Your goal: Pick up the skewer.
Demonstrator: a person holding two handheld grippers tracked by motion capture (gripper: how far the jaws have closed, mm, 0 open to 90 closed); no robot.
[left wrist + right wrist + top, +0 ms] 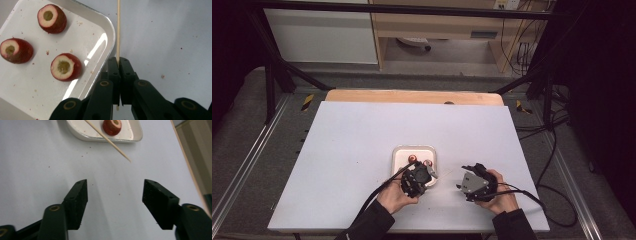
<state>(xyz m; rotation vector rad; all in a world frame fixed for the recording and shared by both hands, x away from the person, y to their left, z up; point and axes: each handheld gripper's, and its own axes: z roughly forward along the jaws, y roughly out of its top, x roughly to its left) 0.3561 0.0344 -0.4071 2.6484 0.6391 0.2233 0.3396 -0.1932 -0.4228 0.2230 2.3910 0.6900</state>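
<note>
A white tray (100,30) holds three red cored fruits, one at the top (52,18), one at the left (16,50) and one nearest my jaws (66,67). My left gripper (119,60) is shut on a thin wooden skewer (118,30), which points away past the tray's corner. In the high view the left gripper (421,176) sits at the tray's (399,157) near right corner. The skewer (447,173) reaches toward my right gripper (462,179). In the right gripper view, my right gripper (115,192) stands open over the bare table, with the skewer's tip (126,158) just ahead of it.
The white table top (362,150) has a wooden strip (412,96) along its far edge. Black cables (552,200) trail off the table's right side. A black frame and shelving stand beyond the table.
</note>
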